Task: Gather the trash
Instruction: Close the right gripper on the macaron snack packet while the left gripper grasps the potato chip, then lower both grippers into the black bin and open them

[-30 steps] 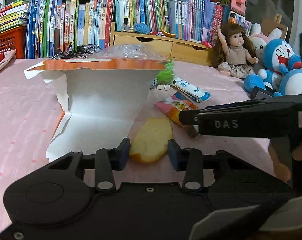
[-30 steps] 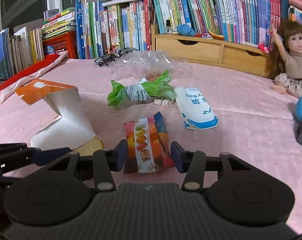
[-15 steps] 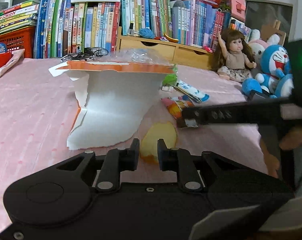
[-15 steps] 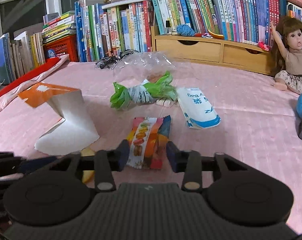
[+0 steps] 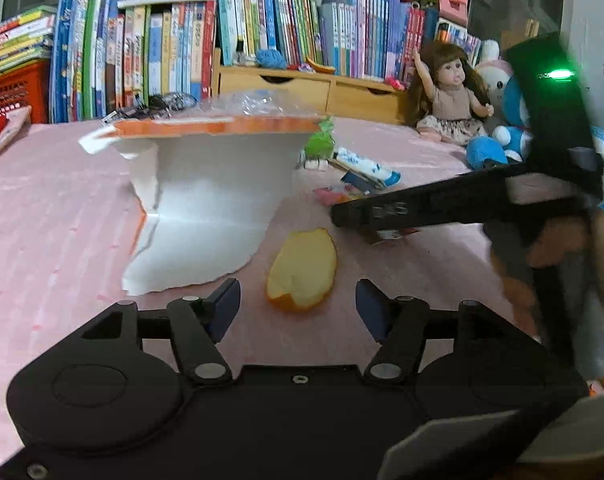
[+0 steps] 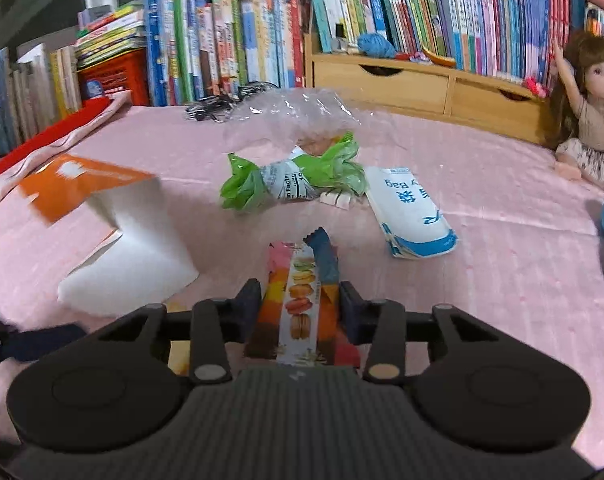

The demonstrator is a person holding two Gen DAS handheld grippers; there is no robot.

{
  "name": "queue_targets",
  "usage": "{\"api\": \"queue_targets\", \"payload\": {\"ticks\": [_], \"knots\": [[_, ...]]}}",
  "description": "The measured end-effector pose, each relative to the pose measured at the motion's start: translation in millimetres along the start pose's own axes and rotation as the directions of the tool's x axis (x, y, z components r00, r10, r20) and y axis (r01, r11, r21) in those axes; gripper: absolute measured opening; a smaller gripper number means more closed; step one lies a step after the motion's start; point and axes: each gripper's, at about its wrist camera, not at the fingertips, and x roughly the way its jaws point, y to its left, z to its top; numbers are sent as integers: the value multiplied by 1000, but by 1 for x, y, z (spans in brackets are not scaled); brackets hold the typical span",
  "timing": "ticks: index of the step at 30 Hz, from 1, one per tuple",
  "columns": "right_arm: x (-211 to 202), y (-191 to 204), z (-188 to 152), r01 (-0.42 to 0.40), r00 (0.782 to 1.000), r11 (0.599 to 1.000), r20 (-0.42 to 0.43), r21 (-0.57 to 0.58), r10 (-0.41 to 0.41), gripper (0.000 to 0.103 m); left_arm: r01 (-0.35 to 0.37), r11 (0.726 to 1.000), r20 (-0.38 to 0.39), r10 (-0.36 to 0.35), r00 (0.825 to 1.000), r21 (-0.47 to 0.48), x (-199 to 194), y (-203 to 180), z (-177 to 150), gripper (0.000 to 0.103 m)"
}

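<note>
My right gripper (image 6: 299,306) has its jaws clamped on the macaron-printed snack wrapper (image 6: 302,304), its lower end hidden behind the body. Ahead lies a white pouch (image 6: 410,216) reading "Bag". My left gripper (image 5: 297,306) gapes wide and empty, the fruit slice (image 5: 304,270) lying just ahead between its jaws; the right gripper's lettering is blurred.

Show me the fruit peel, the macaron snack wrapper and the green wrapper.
fruit peel (image 5: 302,270), left wrist view, pale inner face.
macaron snack wrapper (image 6: 299,300), right wrist view, printed middle strip.
green wrapper (image 6: 289,180), right wrist view, white label.

The white and blue pouch (image 6: 412,216) reads "Bag", seen upside down. The crumpled green wrapper (image 6: 289,180) shows part of "Facts". Book spines are too blurred to read.
</note>
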Motion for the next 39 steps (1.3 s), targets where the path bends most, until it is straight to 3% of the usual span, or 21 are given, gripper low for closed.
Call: {"api": "queue_targets", "payload": {"ticks": [6,9,10,17,25,31,35,39], "knots": [[-25,-20,-14,-34,999,998,10,50,33,47,-3,1000,-1,3,1000,7,17,-7,0,60],[-33,-29,-24,-43,999,996,13,80,42,47,-16,1000,8,16,1000,5,21,-10,1,47],[-36,-31,-27,-44,999,995,13,85,43,47,-29,1000,10,29,1000,8,22,-10,1,38],[-60,-27,-49,-66,996,992,65,110,59,47,-45,999,17,46,999,-25,3,-5,-4,37],[-103,-2,-79,-124,982,983,160,132,102,47,-78,993,51,83,995,-87,-52,-1,-27,37],[-143,20,-121,-188,972,970,168,152,162,47,-59,990,6,60,998,-132,-106,4,-59,37],[-170,35,-154,-185,971,970,183,160,155,47,-42,989,-49,36,998,-140,-133,7,-86,37],[-179,49,-182,-193,978,960,124,205,170,47,-55,991,-135,39,990,-118,-145,8,-114,37]]}}
